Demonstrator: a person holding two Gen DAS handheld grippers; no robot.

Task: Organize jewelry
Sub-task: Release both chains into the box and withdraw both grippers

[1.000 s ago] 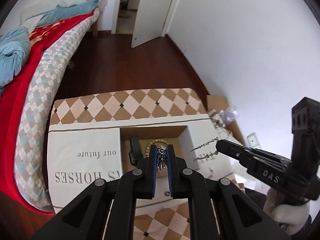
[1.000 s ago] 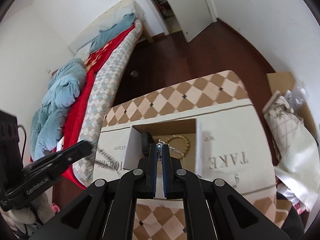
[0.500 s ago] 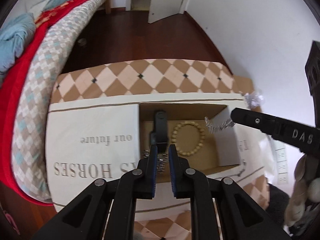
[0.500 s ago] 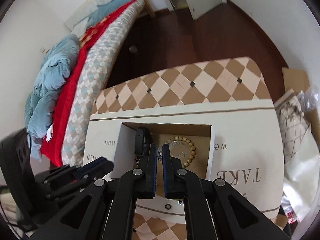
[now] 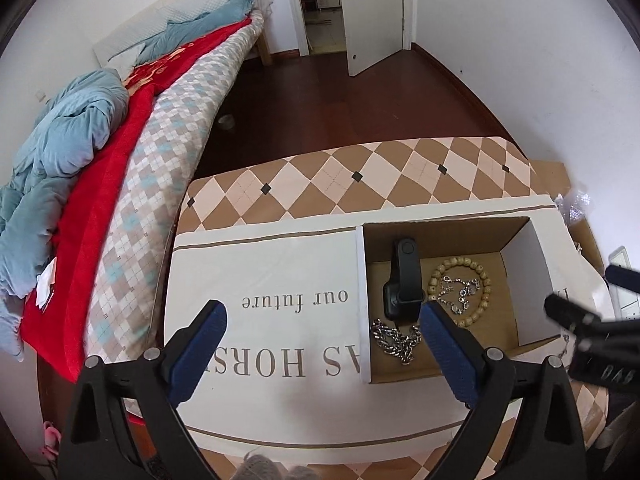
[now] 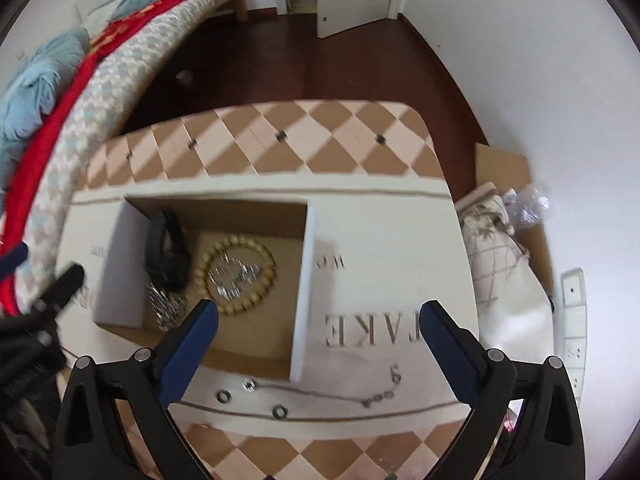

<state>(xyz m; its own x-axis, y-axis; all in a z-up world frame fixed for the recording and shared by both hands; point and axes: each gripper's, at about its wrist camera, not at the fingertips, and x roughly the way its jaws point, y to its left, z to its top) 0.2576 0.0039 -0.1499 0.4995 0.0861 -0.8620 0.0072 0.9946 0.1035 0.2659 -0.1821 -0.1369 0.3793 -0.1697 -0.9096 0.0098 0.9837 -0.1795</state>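
An open cardboard box (image 5: 532, 248) (image 6: 120, 264) sits on the cloth-covered table. In it lie a black watch (image 5: 404, 276) (image 6: 164, 252), a wooden bead bracelet (image 5: 480, 276) (image 6: 240, 308), a thin silver chain (image 5: 460, 292) (image 6: 236, 272) inside the bead ring, and a heavy silver chain (image 5: 396, 340) (image 6: 164, 304). My left gripper (image 5: 320, 340) is open and empty above the box's left wall. My right gripper (image 6: 316, 336) is open and empty above the box's right wall. A thin chain (image 6: 340, 394) and small rings (image 6: 224, 396) lie on the cloth in front of the box.
The cream printed cloth (image 5: 280, 280) covers a checkered table (image 5: 360, 176). A bed (image 5: 100, 128) with red and blue bedding runs along the left. A cardboard box and patterned bag (image 6: 496, 240) stand at the right by the wall. A door (image 5: 372, 12) is open beyond.
Both grippers have opened. The heavy chain held by the left and the thin chain held by the right now lie in the box. Both grippers have pulled back and up.
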